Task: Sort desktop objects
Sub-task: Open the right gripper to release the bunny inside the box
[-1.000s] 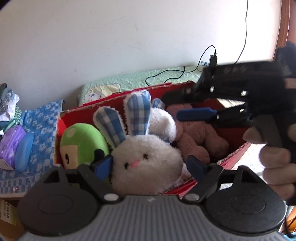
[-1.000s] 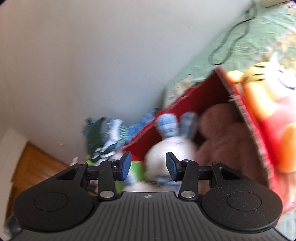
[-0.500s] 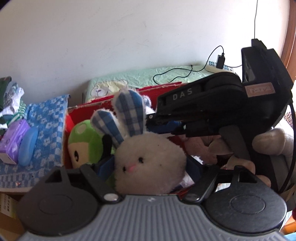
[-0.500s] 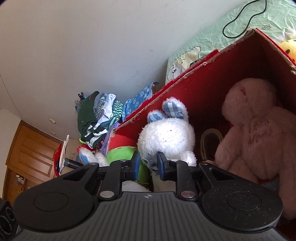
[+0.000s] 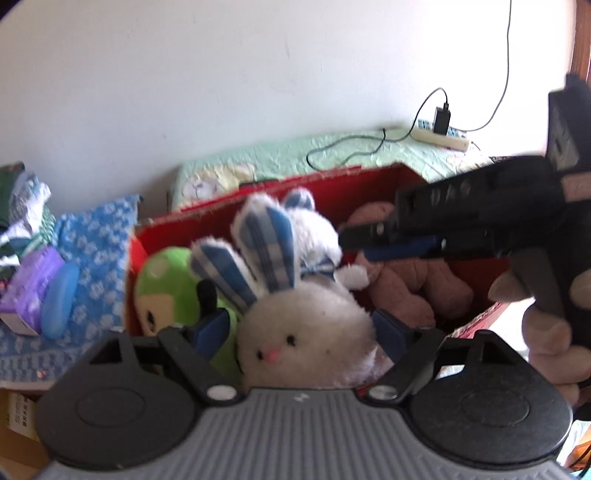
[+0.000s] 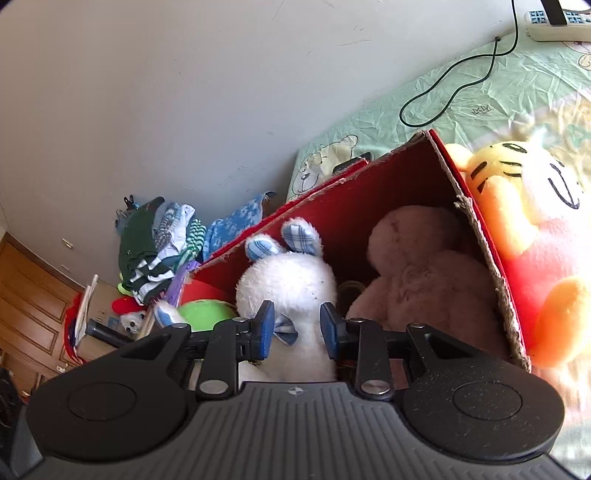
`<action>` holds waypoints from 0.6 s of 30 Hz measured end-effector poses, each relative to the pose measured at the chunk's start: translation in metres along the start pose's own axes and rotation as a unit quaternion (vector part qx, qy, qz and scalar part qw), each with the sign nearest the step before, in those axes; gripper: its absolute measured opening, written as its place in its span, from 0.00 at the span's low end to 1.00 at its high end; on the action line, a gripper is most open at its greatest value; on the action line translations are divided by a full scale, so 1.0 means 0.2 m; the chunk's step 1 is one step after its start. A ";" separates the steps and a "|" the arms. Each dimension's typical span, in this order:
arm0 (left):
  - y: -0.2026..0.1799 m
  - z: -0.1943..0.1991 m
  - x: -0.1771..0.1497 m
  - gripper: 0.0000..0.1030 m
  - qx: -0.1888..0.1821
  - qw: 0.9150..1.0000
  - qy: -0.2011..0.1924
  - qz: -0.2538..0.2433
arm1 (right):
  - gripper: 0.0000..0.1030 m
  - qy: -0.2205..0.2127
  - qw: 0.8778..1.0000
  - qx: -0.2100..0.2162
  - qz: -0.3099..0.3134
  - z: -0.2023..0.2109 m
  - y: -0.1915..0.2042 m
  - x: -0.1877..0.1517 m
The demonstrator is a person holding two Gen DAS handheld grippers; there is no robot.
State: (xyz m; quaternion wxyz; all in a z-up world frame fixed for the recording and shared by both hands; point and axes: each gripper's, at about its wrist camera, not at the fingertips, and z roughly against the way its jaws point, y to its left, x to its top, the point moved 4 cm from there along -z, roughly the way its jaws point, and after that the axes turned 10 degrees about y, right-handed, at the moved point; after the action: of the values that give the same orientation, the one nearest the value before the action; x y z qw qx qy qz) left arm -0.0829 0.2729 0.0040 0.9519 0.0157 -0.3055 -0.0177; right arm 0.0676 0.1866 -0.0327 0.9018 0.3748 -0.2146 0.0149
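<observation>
Pale wall rises behind a bed with a green sheet (image 6: 480,92), where a red cardboard box (image 6: 369,199) stands open with soft toys packed inside.

The left gripper (image 5: 299,332) straddles the head of a white rabbit toy (image 5: 306,332) at the near edge of the box. Its blue pads flank the head on either side and its jaws are opening; whether the pads press the plush I cannot tell. The rabbit's checked ears point up and away from this gripper, so the toy's long axis runs along the fingers.

The right gripper (image 6: 297,328) comes in from the right of the box, and its jaws are also opening. They stand narrowly apart around the bow and neck of a second white rabbit (image 6: 288,280), which sits upright in the middle of the box. The pads look just clear of the fur. That rabbit lies straight ahead of the right gripper, so this hand is plainly the nearer to it. A bare hand (image 5: 546,328) holds the right gripper's handle.

By count there are two white rabbits, one green plush (image 5: 166,280) at the left end of the box, one pink-brown bear (image 6: 417,284) at the right end, and one orange tiger toy (image 6: 524,221) lying outside, against the right wall of the box. A power strip (image 6: 554,26) with its cable lies on the far bed.
</observation>
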 end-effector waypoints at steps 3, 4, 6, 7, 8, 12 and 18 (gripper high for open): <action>0.01 0.03 0.01 0.83 0.009 1.000 -0.006 0.003 | 0.30 0.013 1.000 -0.013 -0.009 -0.06 -0.01 -0.01; 0.02 0.03 0.01 0.83 0.011 1.000 -0.006 0.006 | 0.30 0.017 1.000 -0.012 -0.010 -0.09 -0.01 -0.01; 0.04 0.03 0.01 0.83 0.014 1.000 -0.005 0.013 | 0.29 0.029 0.999 -0.005 -0.015 -0.13 0.00 -0.01; 0.04 0.03 0.01 0.84 0.017 1.000 -0.004 0.015 | 0.29 0.033 0.999 0.005 -0.018 -0.15 0.01 -0.02; 0.05 0.04 0.00 0.84 0.021 1.000 -0.003 0.015 | 0.31 0.035 0.999 0.010 -0.017 -0.17 0.02 -0.02; 0.06 0.05 0.00 0.85 0.031 0.999 -0.001 0.018 | 0.34 0.029 1.000 0.003 0.010 -0.19 0.10 -0.01; 0.06 0.03 0.01 0.86 0.039 0.999 0.005 0.029 | 0.38 0.030 0.998 -0.021 0.054 -0.21 0.15 -0.02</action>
State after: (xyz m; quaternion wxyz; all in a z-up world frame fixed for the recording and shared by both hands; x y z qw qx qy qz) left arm -0.0852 0.2852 0.0110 0.9522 0.0437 -0.3017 0.0219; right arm 0.0737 0.2368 -0.0402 0.9133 0.3433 -0.2074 0.0702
